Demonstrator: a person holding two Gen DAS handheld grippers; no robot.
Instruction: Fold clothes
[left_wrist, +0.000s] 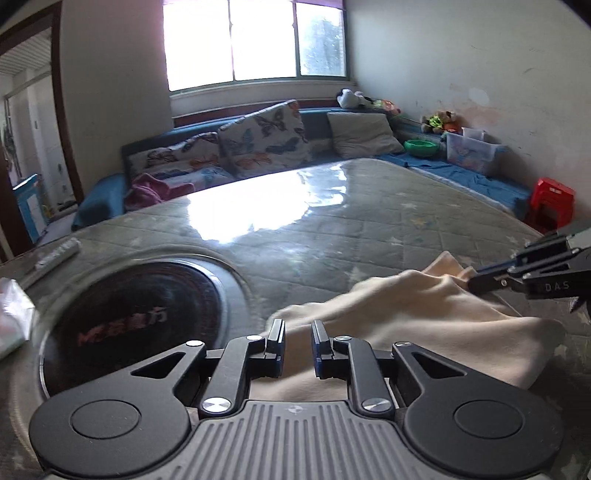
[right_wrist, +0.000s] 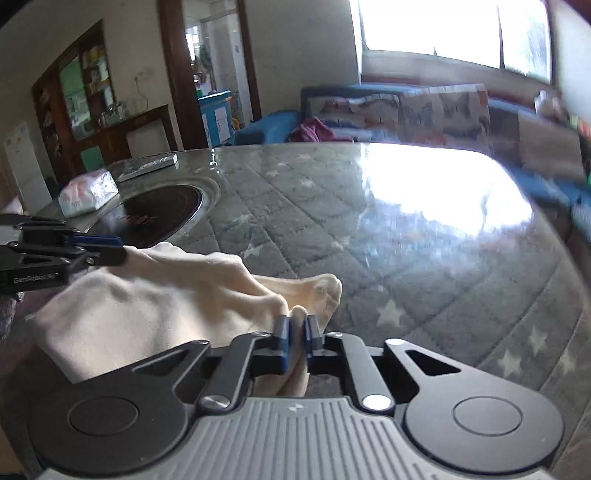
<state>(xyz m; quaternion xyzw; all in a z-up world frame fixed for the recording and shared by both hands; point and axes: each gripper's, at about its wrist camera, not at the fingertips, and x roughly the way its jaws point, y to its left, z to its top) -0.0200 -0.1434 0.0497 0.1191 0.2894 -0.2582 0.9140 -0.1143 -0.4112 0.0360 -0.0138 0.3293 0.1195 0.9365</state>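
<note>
A cream garment (left_wrist: 424, 314) lies bunched on the glass-topped table (left_wrist: 332, 221), near its front edge. In the left wrist view, my left gripper (left_wrist: 298, 339) sits at the garment's left end with cream fabric between its narrowly parted fingers. From the right wrist view, the left gripper (right_wrist: 123, 251) has a raised corner of the garment (right_wrist: 147, 314) in its tips. My right gripper (right_wrist: 297, 330) is shut on a fold at the garment's right end, the fabric pinched between its blue pads. It also shows as the right gripper (left_wrist: 474, 280) biting the far corner.
A round black hob (left_wrist: 147, 314) is set into the table left of the garment. A tissue pack (right_wrist: 88, 192) and a remote (right_wrist: 147, 164) lie at the table's left edge. Behind the table stands a blue sofa with butterfly cushions (left_wrist: 258, 140); a red stool (left_wrist: 550, 203) is at the right.
</note>
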